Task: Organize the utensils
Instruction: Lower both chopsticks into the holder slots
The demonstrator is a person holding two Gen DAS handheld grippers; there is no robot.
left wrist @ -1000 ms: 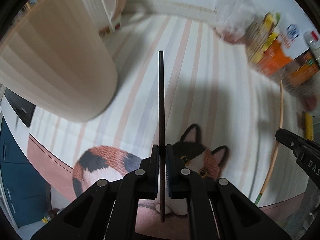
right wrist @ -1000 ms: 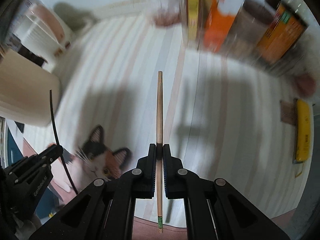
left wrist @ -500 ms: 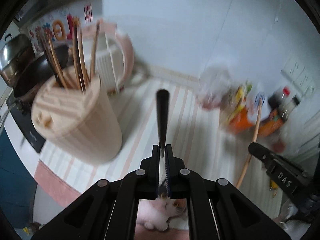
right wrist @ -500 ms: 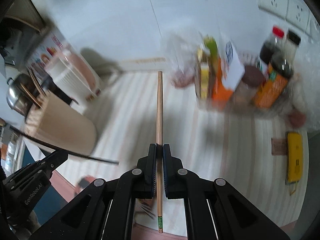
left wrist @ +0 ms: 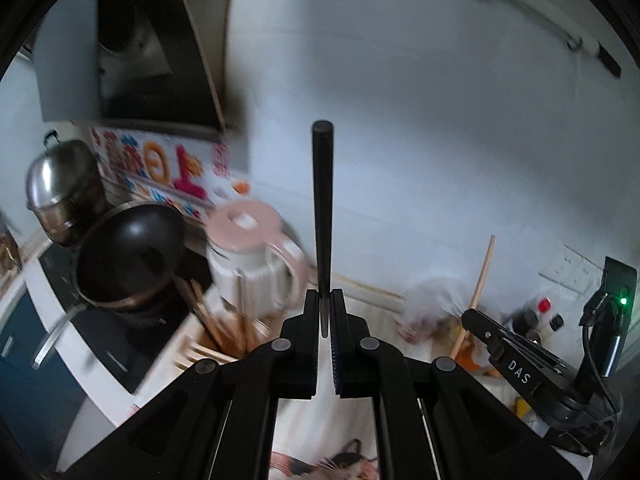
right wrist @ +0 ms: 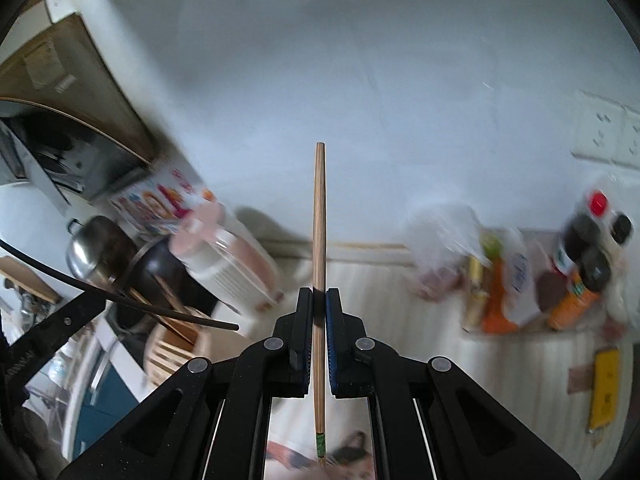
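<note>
Your left gripper is clamped on a long black round-ended chopstick. The stick runs straight up the centreline btwn the two black fingers, pinched near its lower end, w/ most of its length sticking out ahead of the jaws toward the pale wall. Its round tip sits high in the left wrist view; the short lower end shows just below the pinch, in the gap btwn the pads.

Your right gripper is closed on a light brown wooden chopstick w/ a green band near its bottom end. It also lies dead centre btwn the jaws, gripped roughly at mid-length: the top part projects fwd past the fingertips, the banded end hangs back below the pads, over the cat-print mat.

In the left view the right gripper shows at lower right holding its wooden stick tilted. In the right view the left gripper is at far left, its black stick reaching across over the beige ribbed utensil holder, tip near but apart from the holder's rim.

That holder is low and left of your left jaws, w/ several brown chopsticks standing in it. Behind it: a white ribbed jug w/ a pink lid, a black wok, a steel pot. Bottles and packets are at right; much is motion-blurred.
</note>
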